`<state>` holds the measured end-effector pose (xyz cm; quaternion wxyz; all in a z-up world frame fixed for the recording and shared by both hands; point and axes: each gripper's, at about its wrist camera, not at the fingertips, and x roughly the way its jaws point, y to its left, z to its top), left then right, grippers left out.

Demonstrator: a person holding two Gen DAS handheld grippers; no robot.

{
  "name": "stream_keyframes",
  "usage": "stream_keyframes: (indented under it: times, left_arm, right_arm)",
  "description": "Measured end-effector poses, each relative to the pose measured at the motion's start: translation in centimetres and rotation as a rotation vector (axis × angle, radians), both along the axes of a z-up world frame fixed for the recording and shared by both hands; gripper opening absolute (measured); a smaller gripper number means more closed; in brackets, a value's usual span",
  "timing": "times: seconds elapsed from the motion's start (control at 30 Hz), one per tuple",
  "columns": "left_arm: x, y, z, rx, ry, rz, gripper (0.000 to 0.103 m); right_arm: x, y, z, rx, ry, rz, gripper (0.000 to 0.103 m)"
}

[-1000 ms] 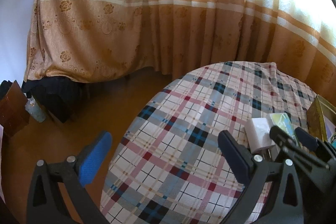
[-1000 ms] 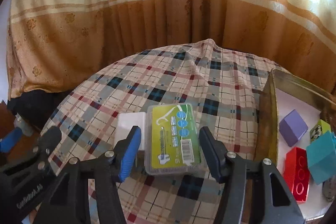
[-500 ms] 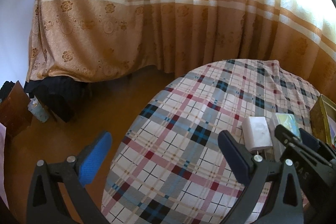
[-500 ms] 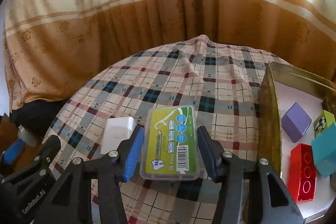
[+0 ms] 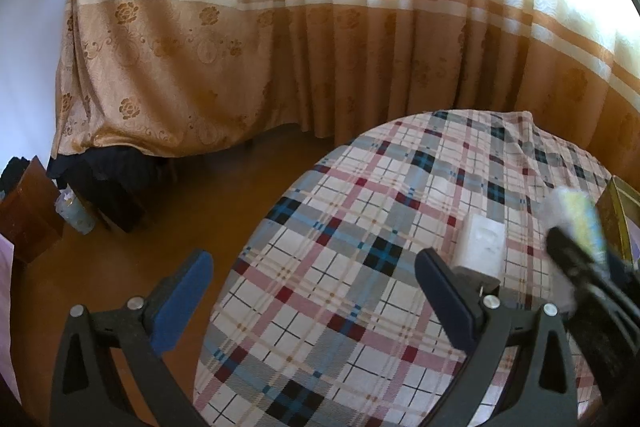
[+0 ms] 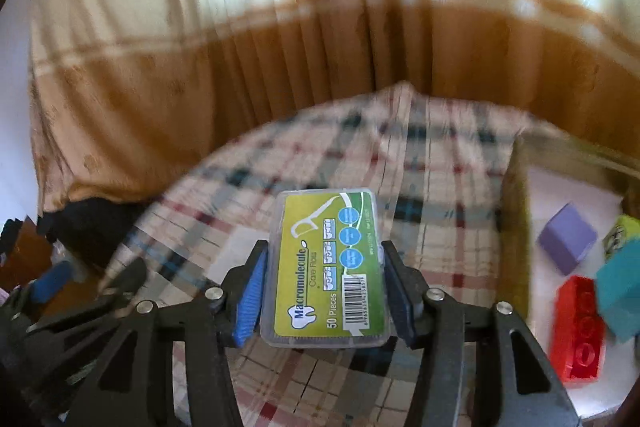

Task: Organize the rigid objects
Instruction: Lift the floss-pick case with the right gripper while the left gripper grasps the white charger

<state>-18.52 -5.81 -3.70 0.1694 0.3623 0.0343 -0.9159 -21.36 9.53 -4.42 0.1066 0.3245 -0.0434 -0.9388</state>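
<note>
A clear floss-pick box [image 6: 328, 267] with a green and yellow label is clamped between the blue pads of my right gripper [image 6: 324, 291], lifted off the plaid tablecloth [image 6: 420, 163]. In the left wrist view the same box [image 5: 580, 223] shows blurred at the right, above the dark right gripper [image 5: 580, 267]. A white block [image 5: 480, 247] lies on the cloth just beyond my left gripper's right finger. My left gripper [image 5: 312, 291] stands open over the table's left edge with nothing between its fingers.
A gold-rimmed tray [image 6: 514, 227] stands at the right with a purple block [image 6: 566, 243], a red brick [image 6: 580, 331], a teal block [image 6: 620, 291] and a yellow-green block [image 6: 622, 231]. Curtains hang behind the round table [image 5: 360, 227]. Brown floor lies at the left.
My right gripper closed on the floss-pick box and raised it off the cloth, swinging toward the tray. The white block stayed on the table. The left gripper kept still.
</note>
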Motion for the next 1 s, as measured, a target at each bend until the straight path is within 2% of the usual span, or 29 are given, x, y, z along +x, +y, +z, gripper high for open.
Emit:
stream_keyframes:
  times: [0.13,0.3,0.47,0.63,1.0]
  left_arm:
    - [0.1,0.5,0.1,-0.013,0.007,-0.024,0.102]
    - [0.1,1.5,0.3,-0.060,0.009,-0.045,0.103]
    - [0.6,2.2,0.7,-0.084,0.036,-0.072,0.103]
    - [0.6,2.9,0.8,-0.105,0.031,-0.092,0.103]
    - [0.6,3.2,0.9,-0.059,0.039,-0.134,0.103]
  right_arm:
    - [3.5,0.5,1.3,0.048,0.131,-0.023,0.057]
    - [6.1,1.7,2.6,0.072,0.223,-0.053,0.057]
    - [6.0,3.0,2.3,0.036,0.190,-0.068,0.057]
    - [6.6,3.6,2.6,0.013,0.197,-0.081,0.057]
    - [6.7,4.1,2.7,-0.011,0.205,-0.094,0.057]
